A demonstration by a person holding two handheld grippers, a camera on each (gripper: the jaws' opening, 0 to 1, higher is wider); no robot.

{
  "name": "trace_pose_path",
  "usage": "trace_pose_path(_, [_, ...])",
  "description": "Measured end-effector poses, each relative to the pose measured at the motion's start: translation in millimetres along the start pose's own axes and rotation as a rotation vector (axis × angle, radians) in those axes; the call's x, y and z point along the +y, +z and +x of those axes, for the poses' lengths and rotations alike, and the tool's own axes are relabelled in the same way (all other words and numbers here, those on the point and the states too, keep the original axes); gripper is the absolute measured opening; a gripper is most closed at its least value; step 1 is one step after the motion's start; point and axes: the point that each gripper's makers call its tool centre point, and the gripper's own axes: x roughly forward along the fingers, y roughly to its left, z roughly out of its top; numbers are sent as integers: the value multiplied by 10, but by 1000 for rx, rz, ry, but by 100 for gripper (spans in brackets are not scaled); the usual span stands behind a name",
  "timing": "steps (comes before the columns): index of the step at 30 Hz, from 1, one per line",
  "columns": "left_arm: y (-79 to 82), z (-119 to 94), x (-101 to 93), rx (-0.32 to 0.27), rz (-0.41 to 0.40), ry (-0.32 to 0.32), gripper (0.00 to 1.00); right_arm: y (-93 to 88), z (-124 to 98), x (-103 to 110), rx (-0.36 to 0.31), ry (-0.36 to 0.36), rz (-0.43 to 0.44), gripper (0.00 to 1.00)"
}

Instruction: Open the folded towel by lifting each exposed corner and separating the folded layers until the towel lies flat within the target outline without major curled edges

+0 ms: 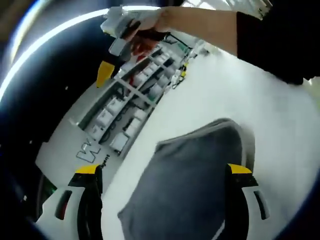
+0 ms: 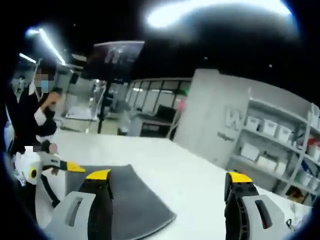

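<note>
A grey folded towel (image 1: 190, 180) lies on the white table (image 1: 225, 90), right under my left gripper (image 1: 164, 170). That gripper's yellow-tipped jaws stand wide open, one at each side of the cloth, gripping nothing. In the right gripper view the towel (image 2: 127, 200) lies low and left, with one corner pointing right. My right gripper (image 2: 167, 175) is open above bare table beside that corner. The left gripper (image 2: 70, 167) comes in from the left over the towel's far side. A hand holds the right gripper (image 1: 110, 62) high above the table.
A grey wall with shelves of white bins (image 2: 272, 132) stands past the table's far edge, also seen as shelves (image 1: 135, 95). A person in dark clothes (image 2: 27, 112) stands at the left. A black-sleeved arm (image 1: 270, 40) crosses overhead. White tabletop (image 2: 195, 170) spreads right of the towel.
</note>
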Motion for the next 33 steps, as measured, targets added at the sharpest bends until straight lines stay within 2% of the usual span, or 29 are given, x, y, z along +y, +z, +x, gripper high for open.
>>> trace_pose_path(2, [22,15,-61,-6,3,-10,100,-168,109,20,36,38,25,90])
trace_pose_path(4, [38,27,-151,-7,3,-30,100,-263,231,-5,50,35,42,89])
trace_pose_path(9, [113,83,-302,-23,19,-39,100,-464,441,144,102,93,60,87])
trace_pose_path(13, [168,70,-396,-32,18,-54,99,-502,449,154,118,96,56,87])
trace_pose_path(19, [310,-49,-290,-71,35,-14,100,-526,452,139,109,99,68,84])
trace_pose_path(23, [316,16,-367,-74,34,-25,100,-688,597,192,123,137,115,83])
trace_pose_path(24, [305,30,-387,-71,35,-28,100,-742,657,174,121,135,128,85])
trace_pose_path(26, [301,43,-406,-71,36,-30,100,-946,782,163,142,145,143,82])
trace_pose_path(29, [326,30,-368,-88,27,-14,99,-1304,851,294,229,226,160,62])
trace_pose_path(31, [335,12,-307,-97,17,1,95,-1561,873,421,301,287,209,63])
trace_pose_path(33, [324,-1,-269,-96,0,1,93,-1704,901,453,323,309,204,62])
